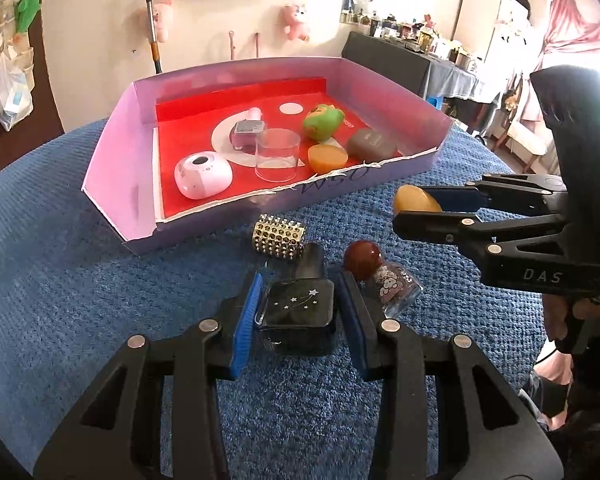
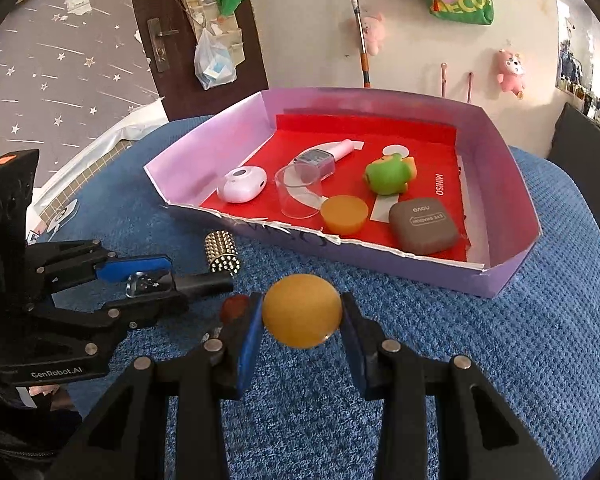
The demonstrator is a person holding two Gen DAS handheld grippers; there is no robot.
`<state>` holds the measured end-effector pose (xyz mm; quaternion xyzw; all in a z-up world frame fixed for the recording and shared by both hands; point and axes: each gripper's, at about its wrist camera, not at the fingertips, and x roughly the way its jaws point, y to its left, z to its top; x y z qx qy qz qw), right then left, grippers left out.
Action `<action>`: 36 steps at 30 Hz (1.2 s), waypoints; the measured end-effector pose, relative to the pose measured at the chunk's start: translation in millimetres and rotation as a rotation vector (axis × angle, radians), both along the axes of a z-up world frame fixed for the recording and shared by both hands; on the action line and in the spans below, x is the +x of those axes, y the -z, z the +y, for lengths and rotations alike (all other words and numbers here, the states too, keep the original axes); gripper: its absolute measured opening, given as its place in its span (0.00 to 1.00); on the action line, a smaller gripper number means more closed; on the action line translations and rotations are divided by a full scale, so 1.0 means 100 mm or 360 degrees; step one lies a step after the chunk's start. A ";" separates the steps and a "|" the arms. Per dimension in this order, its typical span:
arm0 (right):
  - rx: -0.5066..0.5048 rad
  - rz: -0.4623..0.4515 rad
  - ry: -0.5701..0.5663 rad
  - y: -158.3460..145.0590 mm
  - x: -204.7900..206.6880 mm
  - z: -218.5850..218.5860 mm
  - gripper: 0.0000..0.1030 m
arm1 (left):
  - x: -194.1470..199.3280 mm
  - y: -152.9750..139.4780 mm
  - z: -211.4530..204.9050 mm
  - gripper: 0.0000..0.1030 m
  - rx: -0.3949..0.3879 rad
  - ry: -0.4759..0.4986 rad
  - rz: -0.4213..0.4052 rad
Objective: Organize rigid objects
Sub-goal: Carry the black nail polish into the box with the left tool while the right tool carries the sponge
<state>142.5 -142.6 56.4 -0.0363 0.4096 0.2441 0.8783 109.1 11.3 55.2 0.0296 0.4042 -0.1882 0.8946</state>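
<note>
My left gripper (image 1: 300,312) is shut on a black nail-polish bottle with white stars (image 1: 298,304), low over the blue cloth. My right gripper (image 2: 302,320) is shut on a round yellow-orange piece (image 2: 302,310), held just above the cloth in front of the purple box (image 2: 512,216). From the left wrist view the right gripper (image 1: 420,210) shows at the right with that yellow piece (image 1: 414,199). From the right wrist view the left gripper (image 2: 160,276) shows at the left. A gold studded cylinder (image 1: 279,236) and a small bottle with a red ball cap (image 1: 384,280) lie loose on the cloth.
The box's red floor holds a white round case (image 1: 202,176), a clear cup (image 1: 278,154), a watch-like item (image 1: 247,134), a green toy (image 1: 322,122), an orange dish (image 1: 327,158) and a brown compact (image 1: 372,144). Its torn front wall (image 1: 300,196) is low. A hand (image 1: 580,316) grips the right tool.
</note>
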 end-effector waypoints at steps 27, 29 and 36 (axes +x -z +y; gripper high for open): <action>-0.0141 0.0014 0.0048 0.21 -0.21 -0.07 0.66 | -0.04 0.19 0.04 0.65 0.0032 -0.0050 0.0057; -0.0145 0.0015 0.0056 0.22 -0.20 -0.09 0.66 | -0.04 0.19 0.03 0.64 0.0041 -0.0042 0.0057; -0.0206 0.0001 0.0026 0.23 -0.17 -0.03 0.49 | -0.04 0.20 -0.05 0.34 0.0062 0.0007 0.0045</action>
